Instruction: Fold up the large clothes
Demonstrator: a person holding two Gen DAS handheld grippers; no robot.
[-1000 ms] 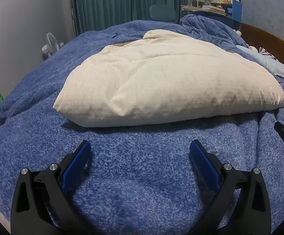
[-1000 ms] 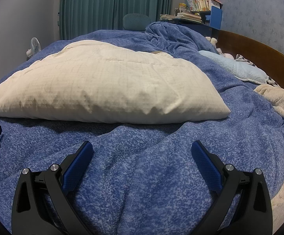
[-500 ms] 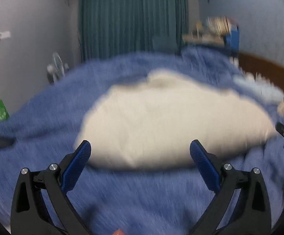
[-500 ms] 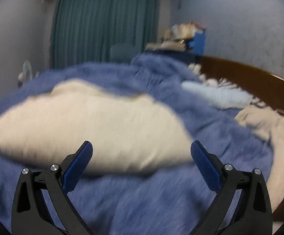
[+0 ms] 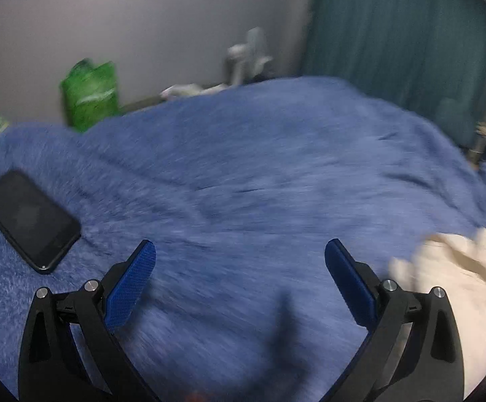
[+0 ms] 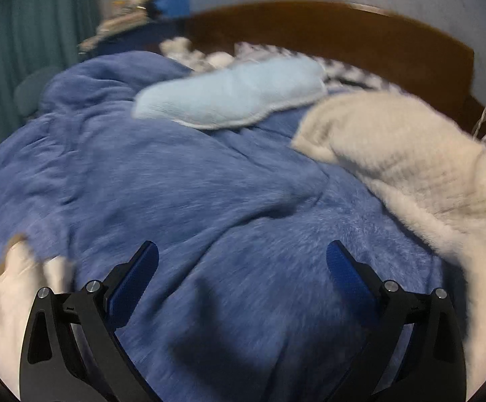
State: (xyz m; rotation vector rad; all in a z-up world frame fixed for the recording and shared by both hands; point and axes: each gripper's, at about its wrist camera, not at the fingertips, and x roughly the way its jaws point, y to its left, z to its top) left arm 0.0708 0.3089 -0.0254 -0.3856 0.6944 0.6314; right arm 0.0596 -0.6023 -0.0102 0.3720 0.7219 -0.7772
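Note:
The cream folded garment (image 5: pixel 454 281) shows only as a corner at the lower right of the left wrist view, and as a corner (image 6: pixel 11 284) at the lower left of the right wrist view. It lies on the blue fleece blanket (image 5: pixel 276 174). My left gripper (image 5: pixel 239 268) is open over bare blanket, left of the garment. My right gripper (image 6: pixel 243 268) is open above the blue blanket (image 6: pixel 192 184), right of the garment. Neither holds anything. Both views are motion-blurred.
A black phone (image 5: pixel 30 216) lies on the blanket at the left. A green bag (image 5: pixel 90 95) and a fan (image 5: pixel 246 57) stand by the wall. A light blue pillow (image 6: pixel 233 95), a cream fluffy blanket (image 6: pixel 407 157) and the wooden headboard (image 6: pixel 360 40) lie to the right.
Both grippers have swung apart: the left camera turned left, the right camera turned right. The cream garment slid from the centre of each view to its edge. Both stay open.

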